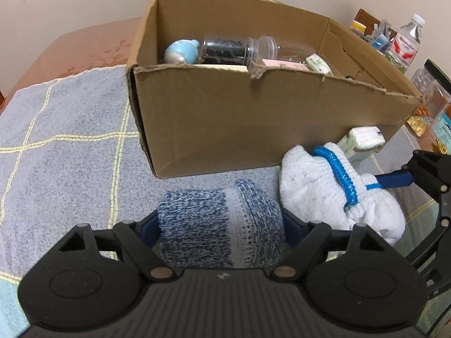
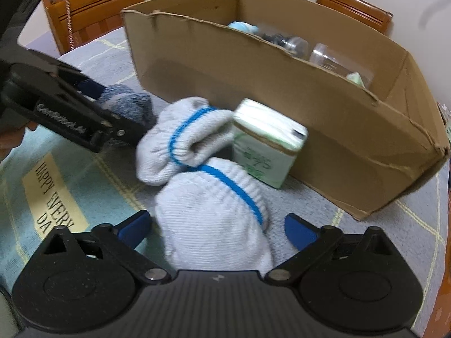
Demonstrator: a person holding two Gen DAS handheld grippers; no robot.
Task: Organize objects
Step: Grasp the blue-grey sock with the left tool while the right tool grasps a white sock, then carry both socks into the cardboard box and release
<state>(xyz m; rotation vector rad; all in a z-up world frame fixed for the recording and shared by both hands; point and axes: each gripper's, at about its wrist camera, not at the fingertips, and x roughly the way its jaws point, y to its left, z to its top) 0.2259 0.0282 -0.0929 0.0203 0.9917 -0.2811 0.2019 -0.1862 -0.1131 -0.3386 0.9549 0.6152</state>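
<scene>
A rolled blue-and-grey knitted sock (image 1: 208,225) lies on the grey checked cloth (image 1: 70,155) in front of an open cardboard box (image 1: 253,118). My left gripper (image 1: 222,231) is shut on this sock, a blue pad pressing on each side. To its right lie two bundled white socks with blue bands (image 1: 318,186). In the right wrist view my right gripper (image 2: 218,229) stands open around the nearer white sock (image 2: 214,214), with a gap at each finger. The other white sock (image 2: 180,138) leans on a green-and-white tissue pack (image 2: 265,146) against the box wall (image 2: 282,84).
The box holds a light blue toy (image 1: 180,50), clear jars (image 1: 225,48) and small packets. A water bottle (image 1: 408,42) and clear containers (image 1: 431,93) stand to its right. Wooden chairs (image 2: 93,8) stand behind the table. The left gripper's body (image 2: 64,107) reaches in at left.
</scene>
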